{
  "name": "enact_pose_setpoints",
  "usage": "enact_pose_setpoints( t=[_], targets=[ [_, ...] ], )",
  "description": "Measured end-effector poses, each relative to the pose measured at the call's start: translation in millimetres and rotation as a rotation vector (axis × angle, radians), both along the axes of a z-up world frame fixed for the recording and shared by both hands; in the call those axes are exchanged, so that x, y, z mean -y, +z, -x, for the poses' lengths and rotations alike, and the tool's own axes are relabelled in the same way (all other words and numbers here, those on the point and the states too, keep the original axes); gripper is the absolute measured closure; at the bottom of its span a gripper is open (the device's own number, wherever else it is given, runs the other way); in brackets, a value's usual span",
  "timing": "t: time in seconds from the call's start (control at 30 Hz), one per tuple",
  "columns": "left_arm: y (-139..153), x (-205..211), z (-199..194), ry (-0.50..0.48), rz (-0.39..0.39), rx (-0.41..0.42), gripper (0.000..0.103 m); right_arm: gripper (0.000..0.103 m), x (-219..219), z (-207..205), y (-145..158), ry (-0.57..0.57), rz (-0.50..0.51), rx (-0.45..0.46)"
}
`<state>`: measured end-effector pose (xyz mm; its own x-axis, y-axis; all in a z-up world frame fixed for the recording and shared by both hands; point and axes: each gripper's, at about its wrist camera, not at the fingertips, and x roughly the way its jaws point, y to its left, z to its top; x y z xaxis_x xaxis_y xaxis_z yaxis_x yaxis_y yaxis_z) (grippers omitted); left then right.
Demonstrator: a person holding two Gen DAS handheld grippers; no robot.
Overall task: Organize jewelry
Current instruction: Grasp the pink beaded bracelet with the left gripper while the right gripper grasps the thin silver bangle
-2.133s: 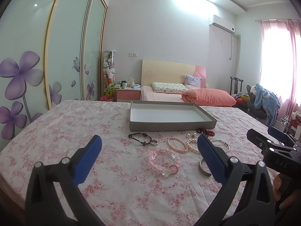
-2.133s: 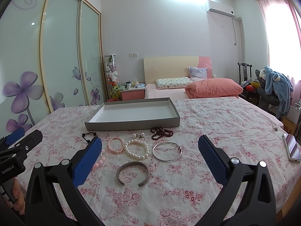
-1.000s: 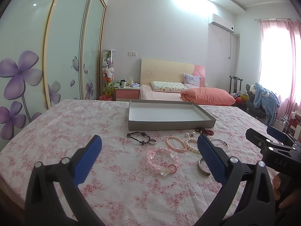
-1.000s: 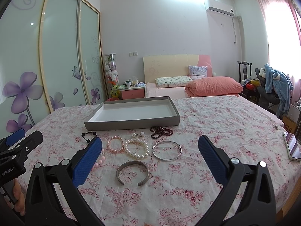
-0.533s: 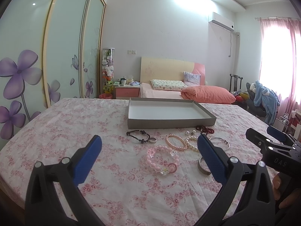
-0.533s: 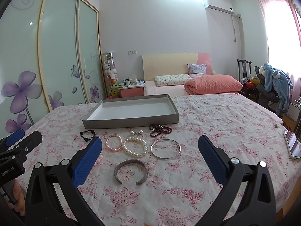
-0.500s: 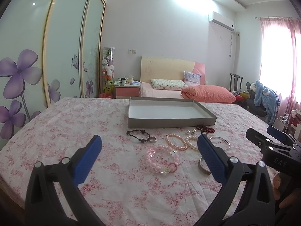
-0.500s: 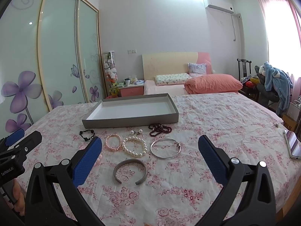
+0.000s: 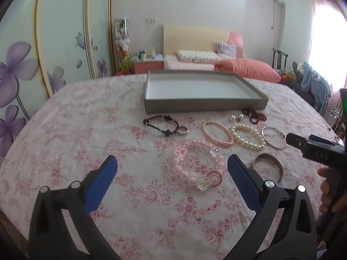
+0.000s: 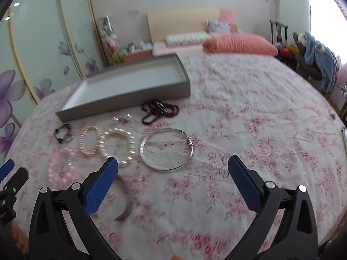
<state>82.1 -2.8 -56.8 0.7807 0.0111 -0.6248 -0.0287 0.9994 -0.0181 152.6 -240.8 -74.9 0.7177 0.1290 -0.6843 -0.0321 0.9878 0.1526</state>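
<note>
Status: task not started. Grey tray [image 9: 206,103] holds nothing. All jewelry lies on the floral counter [image 9: 76,143] just in front of it: pink bead bracelet [image 9: 197,166], pearl bracelets [image 9: 248,139], black bracelet [image 9: 161,125], silver bangle [image 10: 167,149], grey cuff [image 9: 269,164]. Left claw [image 9: 171,169] and right claw [image 10: 172,169] both released, gripping nothing. All pcs remain to move.

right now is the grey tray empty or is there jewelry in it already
Empty. The grey tray shows only its bare white floor in both views, and every piece, such as the pink bead bracelet, lies on the floral cloth in front of it.
</note>
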Motion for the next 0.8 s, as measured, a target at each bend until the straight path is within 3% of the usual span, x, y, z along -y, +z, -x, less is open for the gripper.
enact_pose_setpoints(
  t=[0.1, 0.27, 0.57, 0.63, 0.8],
  targets=[
    [-6.0, -1.0, -10.1, -0.004, 0.011, -0.037, 0.004, 0.006, -0.5, -17.7, -8.4, 0.014, -0.009, -0.063],
    [-11.3, -0.4, -20.3, -0.004, 0.008, -0.074, 0.004, 0.007, -14.1, -29.5, -15.6, 0.043, 0.057, -0.117],
    [-20.8, 0.7, -37.3, -0.015, 0.004, -0.124, 0.004, 0.016, -30.2, -33.2, -17.8, 0.048, 0.125, -0.13],
    [-21.5, 0.4, -40.0, -0.017, 0.006, -0.131, 0.007, 0.03, -30.5, -32.4, -16.5, 0.049, 0.125, -0.119],
    [-24.8, -1.1, -49.0, -0.019, 0.024, -0.167, 0.022, 0.031, -26.9, -30.4, -14.2, 0.049, 0.122, -0.116]
  ],
)
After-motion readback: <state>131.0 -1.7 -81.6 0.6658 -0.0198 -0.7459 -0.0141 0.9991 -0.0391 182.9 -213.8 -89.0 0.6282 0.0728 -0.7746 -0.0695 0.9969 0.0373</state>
